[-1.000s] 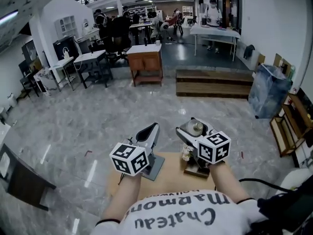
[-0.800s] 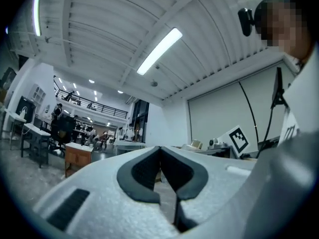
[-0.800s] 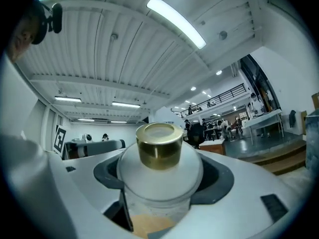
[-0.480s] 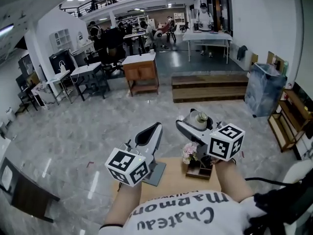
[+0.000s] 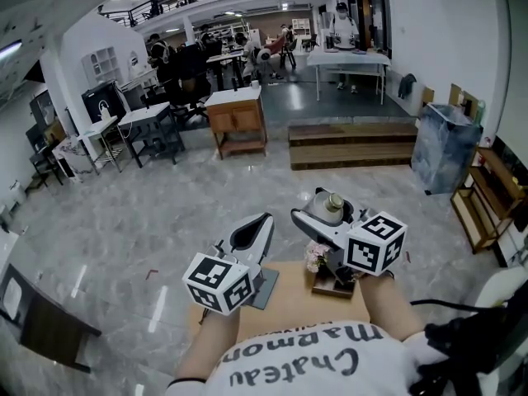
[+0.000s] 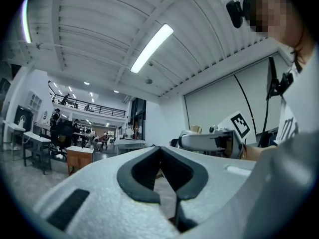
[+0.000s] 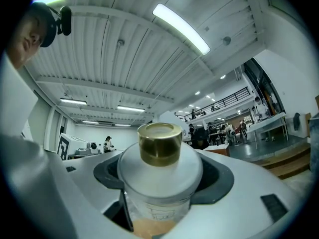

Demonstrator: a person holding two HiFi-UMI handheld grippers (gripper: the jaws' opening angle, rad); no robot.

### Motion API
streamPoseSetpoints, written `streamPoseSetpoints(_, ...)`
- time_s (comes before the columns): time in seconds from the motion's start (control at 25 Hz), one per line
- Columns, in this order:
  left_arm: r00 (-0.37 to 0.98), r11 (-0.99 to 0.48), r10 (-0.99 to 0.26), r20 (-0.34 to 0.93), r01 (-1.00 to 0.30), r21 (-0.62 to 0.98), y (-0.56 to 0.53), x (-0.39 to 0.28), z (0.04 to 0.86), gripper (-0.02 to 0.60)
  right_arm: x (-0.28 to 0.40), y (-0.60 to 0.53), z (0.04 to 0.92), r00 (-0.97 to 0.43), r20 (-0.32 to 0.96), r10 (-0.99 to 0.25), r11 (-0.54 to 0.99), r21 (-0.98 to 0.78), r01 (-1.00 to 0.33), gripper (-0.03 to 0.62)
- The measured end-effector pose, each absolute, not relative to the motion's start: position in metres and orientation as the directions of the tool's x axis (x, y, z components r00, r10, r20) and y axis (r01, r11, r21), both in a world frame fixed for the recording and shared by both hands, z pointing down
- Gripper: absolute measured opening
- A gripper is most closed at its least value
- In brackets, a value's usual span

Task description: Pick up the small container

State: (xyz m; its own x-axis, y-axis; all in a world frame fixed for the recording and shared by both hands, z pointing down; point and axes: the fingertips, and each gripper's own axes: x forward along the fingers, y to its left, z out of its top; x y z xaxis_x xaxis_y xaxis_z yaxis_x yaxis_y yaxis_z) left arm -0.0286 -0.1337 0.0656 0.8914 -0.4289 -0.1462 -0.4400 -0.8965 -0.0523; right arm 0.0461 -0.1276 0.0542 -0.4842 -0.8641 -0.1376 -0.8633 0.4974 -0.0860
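Note:
The small container [image 7: 160, 158] is a clear jar with a white lid and a gold cap, with something pale orange in its bottom. My right gripper [image 5: 327, 219] is shut on it and holds it upright in the air above the small wooden table [image 5: 289, 302]. In the head view the gold cap of the container [image 5: 332, 202] sticks up between the jaws. My left gripper [image 5: 254, 233] is raised to its left, shut and empty; its dark pads [image 6: 142, 171] meet at the tip. The right gripper [image 6: 209, 141] also shows in the left gripper view.
A small bunch of pale flowers [image 5: 316, 256] and a brown tray [image 5: 332, 287] sit on the table under the right gripper. Farther off are a wooden cabinet [image 5: 238, 112], low wooden steps [image 5: 351, 143], a blue bagged bin [image 5: 445, 148] and a dark chair [image 5: 37, 308].
Both grippers have risen a little above the table, the right one still carrying the container. In the last half second they dipped slightly and barely shifted.

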Motion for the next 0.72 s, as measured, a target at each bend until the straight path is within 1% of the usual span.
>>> streamPoseSetpoints(0.4,0.874,-0.878,-0.467,-0.138,-0.476,-0.045,-0.131,-0.044,0.070,0.015,0.035,-0.123,0.050,-0.505,-0.150,-0.850,0.520,-0.080,-0.851,0.345)
streamPoseSetpoints(0.72,0.875,-0.880,-0.466,-0.133,-0.474,-0.034,-0.135,-0.056,0.076,0.014,0.025,-0.131,0.060,-0.505,-0.136,-0.852,0.518,-0.098,-0.850,0.345)
